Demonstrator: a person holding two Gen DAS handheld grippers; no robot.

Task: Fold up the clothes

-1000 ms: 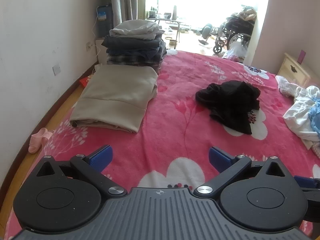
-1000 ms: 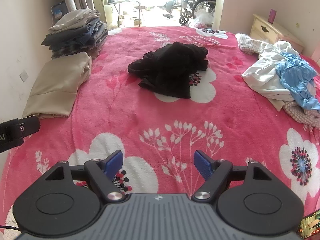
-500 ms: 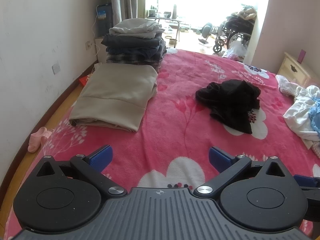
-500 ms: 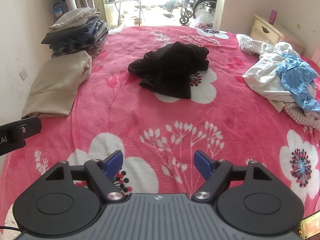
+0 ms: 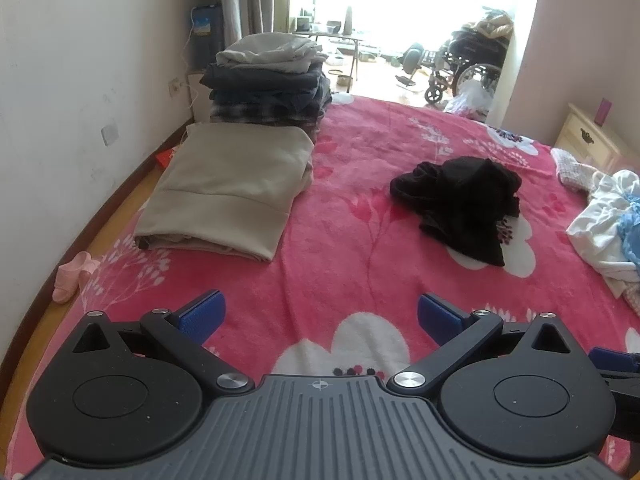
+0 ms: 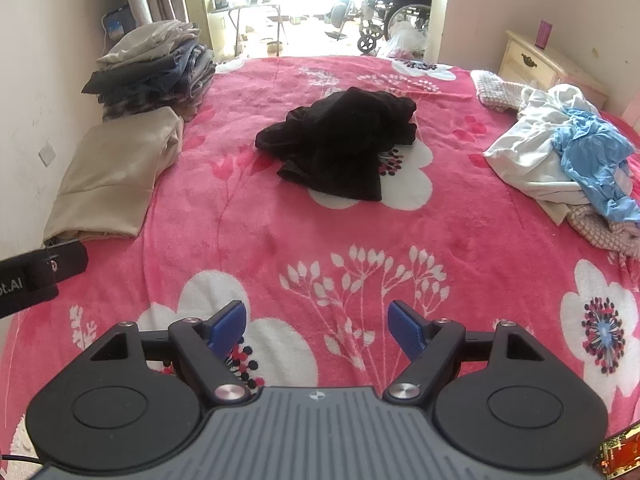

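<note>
Both tools hover low over the bed (image 6: pixel 248 216), its pink flowered blanket filling most of each frame. The left hand-held gripper (image 5: pixel 319 317) has its blue pads spread wide with nothing between them; the right hand-held gripper (image 6: pixel 318 327) is likewise spread and holds nothing. A crumpled black garment (image 6: pixel 340 148) lies in a heap at the centre of the right view, and right of centre in the left view. A folded beige garment (image 5: pixel 232 184) rests at the left, with a stack of folded clothes (image 5: pixel 268 80) just behind it. Loose white and blue clothes (image 6: pixel 568 160) are piled at the right edge.
</note>
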